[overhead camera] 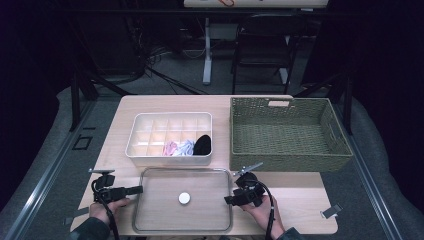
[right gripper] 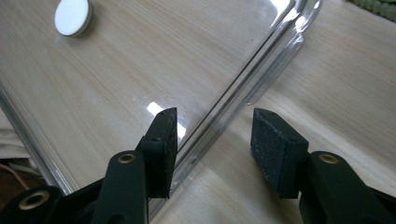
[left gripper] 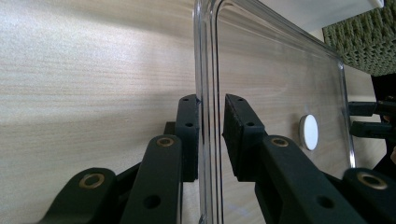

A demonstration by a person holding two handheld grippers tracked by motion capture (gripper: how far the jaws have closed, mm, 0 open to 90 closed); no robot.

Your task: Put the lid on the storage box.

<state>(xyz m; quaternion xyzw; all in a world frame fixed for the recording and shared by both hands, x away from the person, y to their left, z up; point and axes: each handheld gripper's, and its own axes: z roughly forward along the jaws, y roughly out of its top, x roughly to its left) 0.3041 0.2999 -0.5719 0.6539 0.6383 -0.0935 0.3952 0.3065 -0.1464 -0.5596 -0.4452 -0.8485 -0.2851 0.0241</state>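
Note:
A clear plastic tray (overhead camera: 182, 170) lies on the wooden table's near side, with a small white disc (overhead camera: 184, 198) inside it. My left gripper (overhead camera: 139, 189) reaches the tray's left edge. In the left gripper view, my left gripper (left gripper: 212, 126) has its pads closed on the clear tray rim (left gripper: 208, 56), and the white disc (left gripper: 308, 132) lies beyond. My right gripper (overhead camera: 227, 200) is at the tray's right edge. In the right gripper view, my right gripper (right gripper: 213, 116) stands open astride the tray rim (right gripper: 261, 60), one jaw over the tray and the other outside, clear of it. The disc (right gripper: 73, 17) shows at top left.
A white divided box (overhead camera: 167, 160) behind the tray holds pink-and-white cloth (overhead camera: 177, 148) and a black item (overhead camera: 202, 144). A green woven basket (overhead camera: 290, 162) stands at the right rear, close behind my right gripper. Bare tabletop (overhead camera: 300, 200) lies to the right.

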